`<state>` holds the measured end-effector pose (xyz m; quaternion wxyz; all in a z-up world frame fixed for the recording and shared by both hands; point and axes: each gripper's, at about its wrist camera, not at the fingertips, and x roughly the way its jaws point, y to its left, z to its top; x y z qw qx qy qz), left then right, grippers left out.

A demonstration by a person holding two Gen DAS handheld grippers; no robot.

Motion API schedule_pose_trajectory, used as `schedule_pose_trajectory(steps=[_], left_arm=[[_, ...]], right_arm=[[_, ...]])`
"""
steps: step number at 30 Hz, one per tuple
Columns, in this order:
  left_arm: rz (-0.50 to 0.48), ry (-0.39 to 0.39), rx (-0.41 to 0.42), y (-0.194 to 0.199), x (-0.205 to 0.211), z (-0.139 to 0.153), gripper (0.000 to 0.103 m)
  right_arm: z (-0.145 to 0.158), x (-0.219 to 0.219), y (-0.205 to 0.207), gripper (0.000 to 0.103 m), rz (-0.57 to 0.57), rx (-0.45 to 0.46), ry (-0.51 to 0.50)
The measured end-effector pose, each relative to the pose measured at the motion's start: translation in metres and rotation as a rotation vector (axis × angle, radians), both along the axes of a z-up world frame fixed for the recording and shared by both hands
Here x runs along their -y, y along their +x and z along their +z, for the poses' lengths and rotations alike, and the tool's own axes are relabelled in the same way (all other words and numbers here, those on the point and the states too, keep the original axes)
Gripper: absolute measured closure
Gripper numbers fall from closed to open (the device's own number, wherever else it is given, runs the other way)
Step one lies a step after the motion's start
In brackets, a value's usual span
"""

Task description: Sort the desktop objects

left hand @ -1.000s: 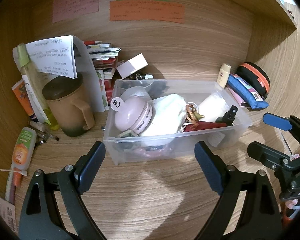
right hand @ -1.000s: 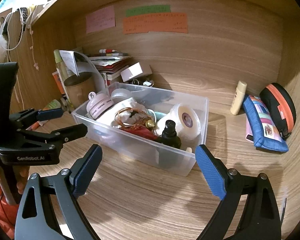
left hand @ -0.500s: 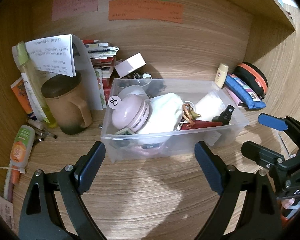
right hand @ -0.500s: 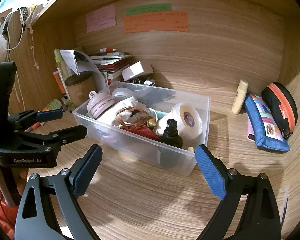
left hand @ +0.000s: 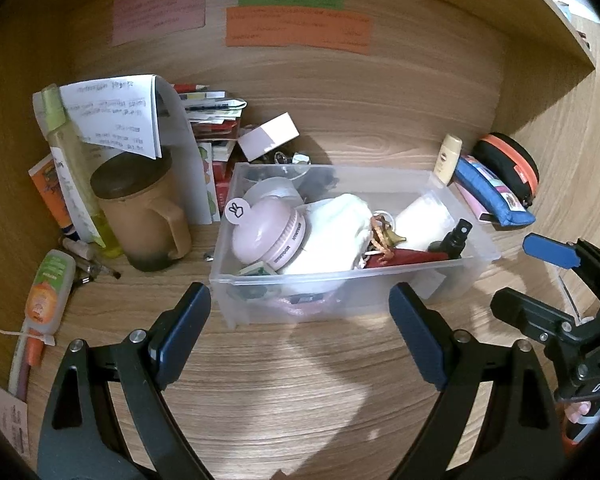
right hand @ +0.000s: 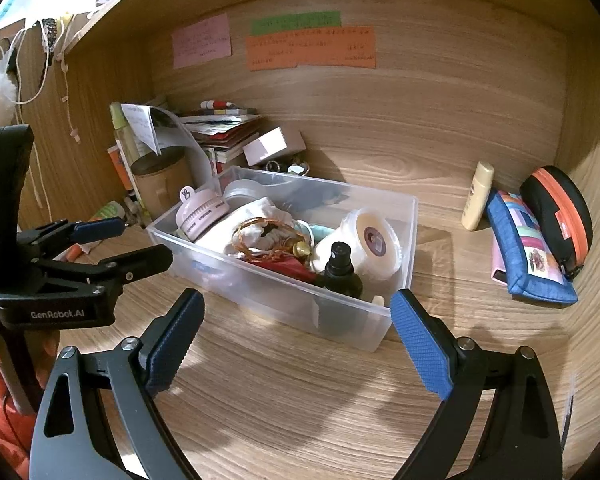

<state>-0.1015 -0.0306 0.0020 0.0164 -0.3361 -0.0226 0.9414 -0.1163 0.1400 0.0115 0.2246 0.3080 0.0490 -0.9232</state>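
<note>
A clear plastic bin (left hand: 340, 284) (right hand: 364, 332) stands on the wooden desk. It holds a pink round case (left hand: 266, 232), white cloth (left hand: 332, 228), a black spray bottle (right hand: 340, 268), a white jar (right hand: 370, 240) and a beaded cord (right hand: 268, 240). My left gripper (left hand: 300, 332) is open and empty, just in front of the bin. My right gripper (right hand: 296, 340) is open and empty, in front of the bin's right corner. Each gripper shows in the other's view, the right one (left hand: 556, 280) and the left one (right hand: 112, 244).
A brown lidded mug (left hand: 140, 208), papers and stacked books (left hand: 212, 120) stand at the back left. A tube (left hand: 46, 292) lies at the far left. A cream bottle (right hand: 476, 196), blue pouch (right hand: 528, 248) and black-orange case (right hand: 560, 208) sit at the right wall.
Both grippers have drawn back slightly from the bin. Both stay open and empty. Nothing on the desk has moved.
</note>
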Motion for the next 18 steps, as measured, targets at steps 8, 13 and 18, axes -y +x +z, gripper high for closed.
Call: schedule_pose_trajectory(steps=[8, 13, 18], left_arm=[[-0.038, 0.001, 0.006, 0.0018, -0.0037, -0.0008, 0.012], [-0.030, -0.011, -0.010, 0.0034, -0.0072, 0.0009, 0.012], [-0.020, -0.012, -0.024, 0.0037, -0.0062, 0.0011, 0.007]], right_arm=[[0.0007, 0.0011, 0.0004, 0.010, 0.002, 0.004, -0.008], [0.0008, 0.0009, 0.0005, 0.010, 0.003, 0.003, -0.008], [0.0011, 0.0008, 0.0003, 0.010, 0.004, 0.005, -0.010]])
